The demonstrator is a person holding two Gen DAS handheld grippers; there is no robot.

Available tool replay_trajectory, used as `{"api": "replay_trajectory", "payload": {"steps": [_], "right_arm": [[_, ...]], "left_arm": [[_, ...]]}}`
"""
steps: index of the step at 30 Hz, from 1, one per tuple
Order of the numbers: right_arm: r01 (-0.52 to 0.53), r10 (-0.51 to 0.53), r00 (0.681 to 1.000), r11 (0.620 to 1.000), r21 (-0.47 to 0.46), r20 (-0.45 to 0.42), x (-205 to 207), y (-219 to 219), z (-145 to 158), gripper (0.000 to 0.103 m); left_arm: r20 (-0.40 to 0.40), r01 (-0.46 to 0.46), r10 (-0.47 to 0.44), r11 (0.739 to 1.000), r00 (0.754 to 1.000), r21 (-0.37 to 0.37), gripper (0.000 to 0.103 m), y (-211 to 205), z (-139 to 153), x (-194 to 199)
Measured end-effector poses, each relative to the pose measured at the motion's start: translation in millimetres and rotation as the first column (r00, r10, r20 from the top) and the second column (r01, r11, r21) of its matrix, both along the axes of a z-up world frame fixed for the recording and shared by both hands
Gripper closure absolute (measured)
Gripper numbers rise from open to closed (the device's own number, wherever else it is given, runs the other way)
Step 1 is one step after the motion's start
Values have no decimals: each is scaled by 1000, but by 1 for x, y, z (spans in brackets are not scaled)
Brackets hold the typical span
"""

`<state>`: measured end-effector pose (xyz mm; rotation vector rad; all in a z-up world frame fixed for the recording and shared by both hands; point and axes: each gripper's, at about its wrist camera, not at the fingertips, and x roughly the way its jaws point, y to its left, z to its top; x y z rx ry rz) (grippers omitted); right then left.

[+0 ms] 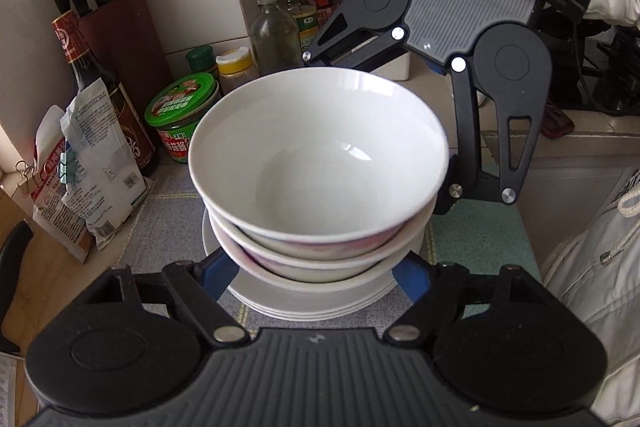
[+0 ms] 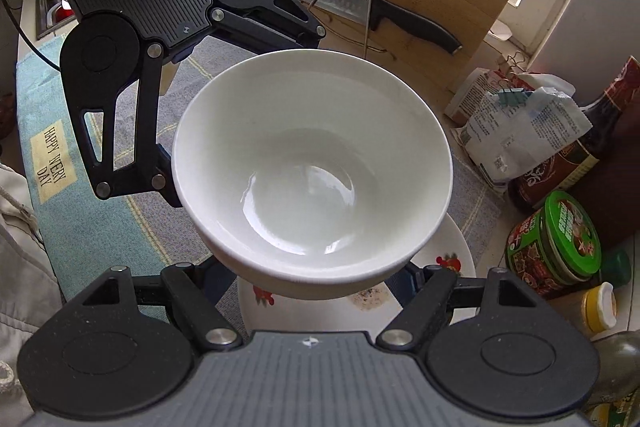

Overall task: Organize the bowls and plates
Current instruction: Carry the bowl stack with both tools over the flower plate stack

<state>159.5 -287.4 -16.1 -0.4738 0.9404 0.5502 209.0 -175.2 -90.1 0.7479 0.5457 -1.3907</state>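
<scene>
Crowded kitchen table, cloth-covered: both claws, left [image 1: 316, 277] and right [image 2: 316, 281], pinch the plate stack [image 1: 320, 301] from opposite sides, sharing its weight so the nested bowls [image 1: 320, 163] ride steady above the cloth [image 1: 168, 227].

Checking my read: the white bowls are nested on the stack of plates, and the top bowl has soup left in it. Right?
Not quite. The bowls are nested on the stack of plates, but the top bowl is empty. The right wrist view looks straight into it.
</scene>
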Motion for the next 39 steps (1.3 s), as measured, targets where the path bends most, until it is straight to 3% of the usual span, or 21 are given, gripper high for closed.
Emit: {"api": "replay_trajectory", "payload": {"steps": [10,39], "right_arm": [[56,-56,998,998,-11,-7,3,-24,-5,21],[100,-101,995,995,-31,-25,11,-37,-10,21]], "left_arm": [[-11,24,-24,1000,1000,3,21,-18,-7,5],[-38,42,-41,999,998,18,21,-42,-16,17]]}}
